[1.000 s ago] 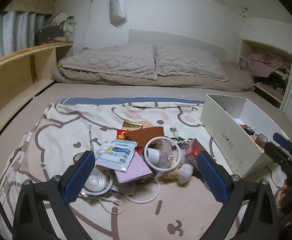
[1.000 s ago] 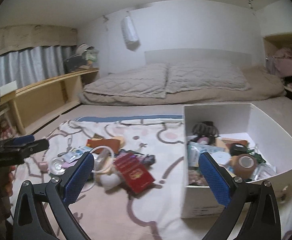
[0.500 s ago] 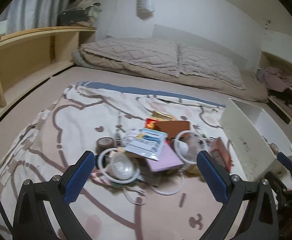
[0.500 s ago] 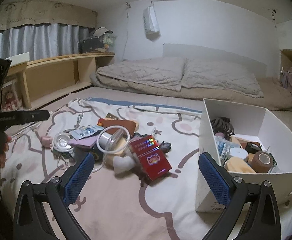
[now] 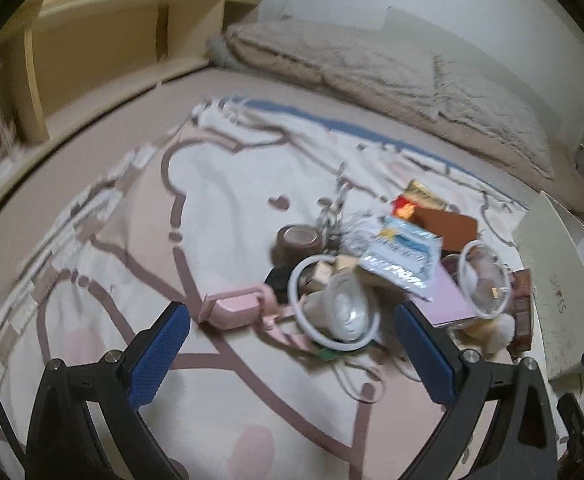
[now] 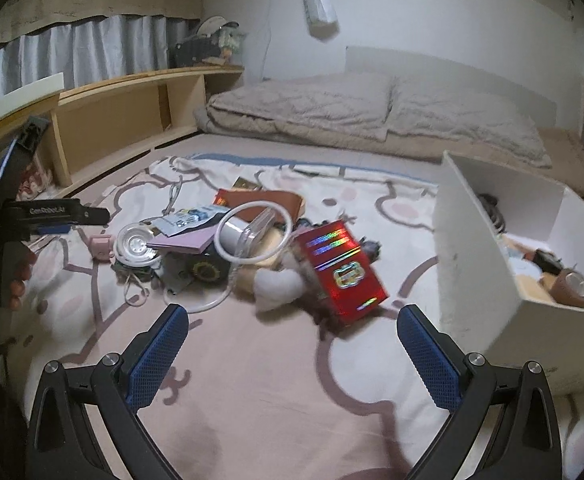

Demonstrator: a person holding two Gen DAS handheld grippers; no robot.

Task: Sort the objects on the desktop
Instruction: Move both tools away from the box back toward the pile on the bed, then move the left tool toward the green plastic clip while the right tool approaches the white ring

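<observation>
A patterned blanket (image 6: pixel 275 360) covers the bed, with beige pillows (image 6: pixel 372 108) at the far end. A white box (image 6: pixel 476 264) stands on the blanket at the right, already holding a roll of brown tape (image 6: pixel 572 288) and other small items. Left of the box lies the pile of objects to sort. In it, a red holographic box (image 6: pixel 342 270) leans nearest the white box, with a white plush piece (image 6: pixel 277 286) just beside it. A purple pad (image 6: pixel 183 240) sits further left under a blue-and-white packet (image 5: pixel 396 250). A clear dome with a white ring (image 5: pixel 344 308) and a small pink case (image 5: pixel 233 306) lie at the pile's near left edge.

The left gripper (image 5: pixel 292 344) hovers over the dome, jaws spread wide and empty. The right gripper (image 6: pixel 292 348) hangs above bare blanket near the red box, equally wide and holding nothing.
</observation>
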